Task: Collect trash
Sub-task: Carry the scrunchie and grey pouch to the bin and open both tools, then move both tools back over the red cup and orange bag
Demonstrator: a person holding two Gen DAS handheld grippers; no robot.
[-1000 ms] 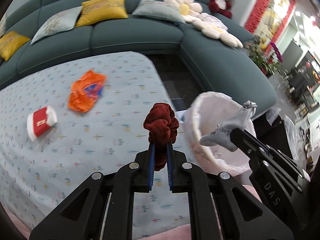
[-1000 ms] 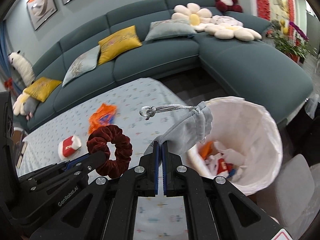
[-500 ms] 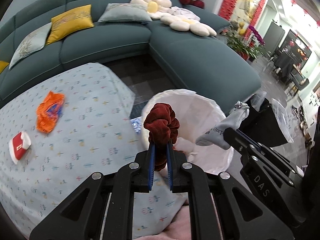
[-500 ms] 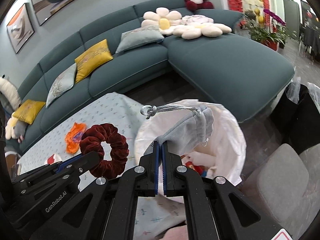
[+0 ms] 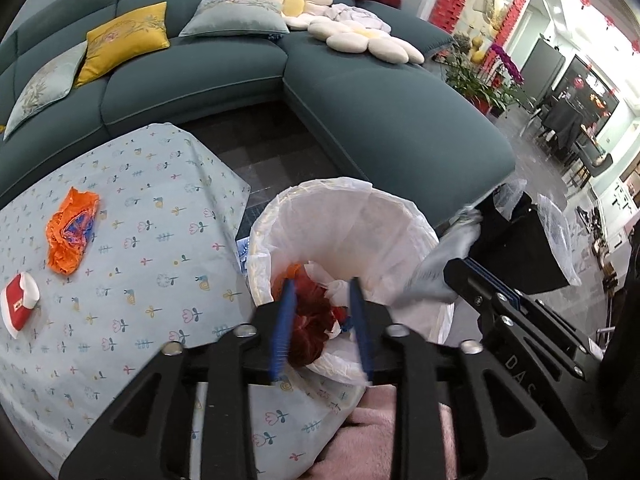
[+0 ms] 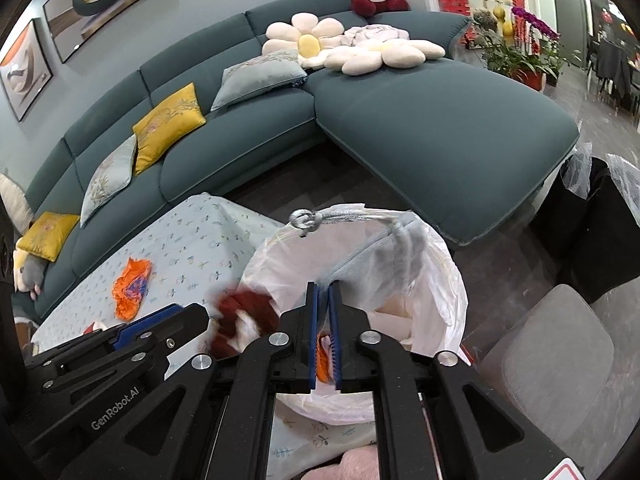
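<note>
Both jaws have just been opening over the lined bin; the left gripper drops the soft, light scrunchie; the right gripper, barely parted, frees the limp grey drawstring pouch.

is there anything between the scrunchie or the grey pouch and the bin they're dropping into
Nothing visible. The red scrunchie and grey pouch are both over the open white-lined bin, jaws of each hand-held gripper just opening.

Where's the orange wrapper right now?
The orange wrapper lies on the floral tablecloth, left of the white-lined bin, just beyond the red-and-white packet.
</note>
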